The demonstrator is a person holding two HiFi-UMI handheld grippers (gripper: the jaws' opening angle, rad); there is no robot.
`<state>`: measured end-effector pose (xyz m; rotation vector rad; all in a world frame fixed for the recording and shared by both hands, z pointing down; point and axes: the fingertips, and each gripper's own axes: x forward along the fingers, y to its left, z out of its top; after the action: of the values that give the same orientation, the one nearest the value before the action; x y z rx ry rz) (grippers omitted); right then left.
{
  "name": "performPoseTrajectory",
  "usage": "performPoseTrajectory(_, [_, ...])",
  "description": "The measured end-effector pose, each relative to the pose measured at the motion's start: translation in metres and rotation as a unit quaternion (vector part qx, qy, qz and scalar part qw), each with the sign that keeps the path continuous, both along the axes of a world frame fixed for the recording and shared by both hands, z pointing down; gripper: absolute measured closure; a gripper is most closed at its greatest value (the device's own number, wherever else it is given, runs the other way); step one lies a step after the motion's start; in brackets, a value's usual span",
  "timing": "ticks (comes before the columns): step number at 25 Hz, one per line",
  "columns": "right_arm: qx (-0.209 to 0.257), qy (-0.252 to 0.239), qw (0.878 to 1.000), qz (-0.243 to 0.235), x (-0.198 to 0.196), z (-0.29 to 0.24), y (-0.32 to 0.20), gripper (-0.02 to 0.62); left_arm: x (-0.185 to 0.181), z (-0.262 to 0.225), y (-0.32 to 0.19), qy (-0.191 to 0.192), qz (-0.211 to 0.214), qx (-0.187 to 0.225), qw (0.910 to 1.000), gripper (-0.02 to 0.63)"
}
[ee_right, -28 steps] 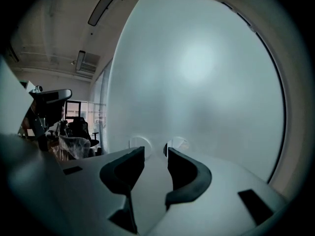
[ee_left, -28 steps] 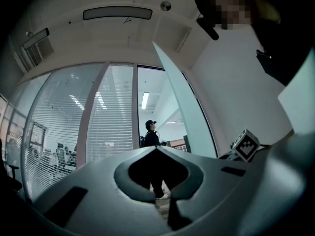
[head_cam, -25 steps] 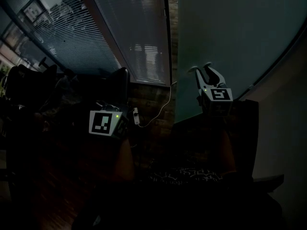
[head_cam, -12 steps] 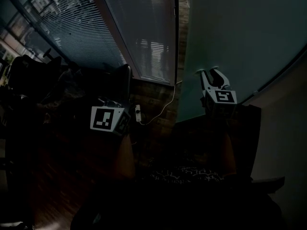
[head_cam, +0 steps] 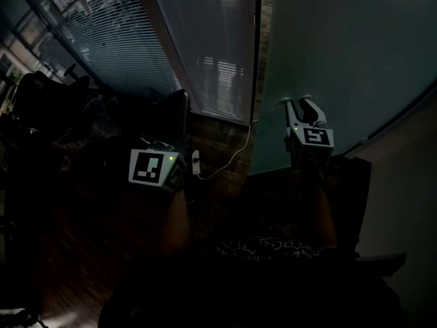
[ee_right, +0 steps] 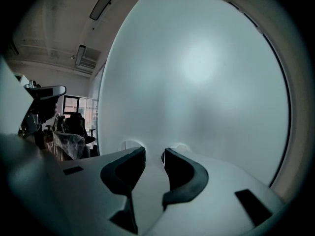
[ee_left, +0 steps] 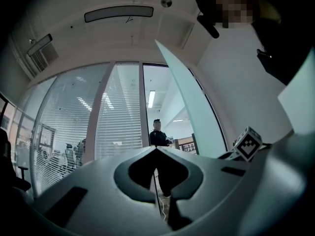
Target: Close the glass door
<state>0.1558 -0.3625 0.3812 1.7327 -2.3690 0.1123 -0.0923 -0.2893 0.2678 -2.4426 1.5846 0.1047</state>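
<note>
Head view, dim lighting. The frosted pale-green glass door (head_cam: 341, 53) fills the frame from 12 to 3 o'clock. Its left edge runs down beside a dark vertical frame post (head_cam: 258, 46), and it stands at an angle to the fixed glass partition with horizontal slatted blinds (head_cam: 205, 53) at 11 to 12 o'clock.

The right gripper (head_cam: 298, 104) sits at 2 o'clock, its jaws pointing up the frame at the door's lower area. In the right gripper view the two jaws stand apart with nothing between the pads. The frosted panel lies directly ahead and shows faint reflections of the tips. Whether the tips touch the glass cannot be confirmed.

The left gripper (ee_left: 156, 149) is at 9 o'clock in the head view, where only its marker cube shows clearly. In the left gripper view its jaws are together, tips meeting, with nothing held. That view shows the door edge-on at 1 o'clock and a person in dark clothing (ee_left: 158, 134) in the opening beyond.

A thin white cable (head_cam: 229, 159) hangs against the brick base at centre. A dark office chair (head_cam: 171, 115) is at 10 o'clock.
</note>
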Motion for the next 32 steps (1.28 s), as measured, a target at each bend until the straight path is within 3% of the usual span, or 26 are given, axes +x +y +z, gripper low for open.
performPoseTrajectory(11, [-0.003, -0.004, 1.000, 0.013, -0.008, 0.001, -0.043, 0.472, -0.022, 0.007, -0.037, 0.005, -0.009, -0.008, 0.9999, 0.604])
performPoseTrajectory(32, [0.003, -0.006, 0.997, 0.080, -0.022, -0.002, -0.140, 0.472, -0.045, -0.011, -0.178, 0.006, 0.046, 0.005, 0.9989, 0.604])
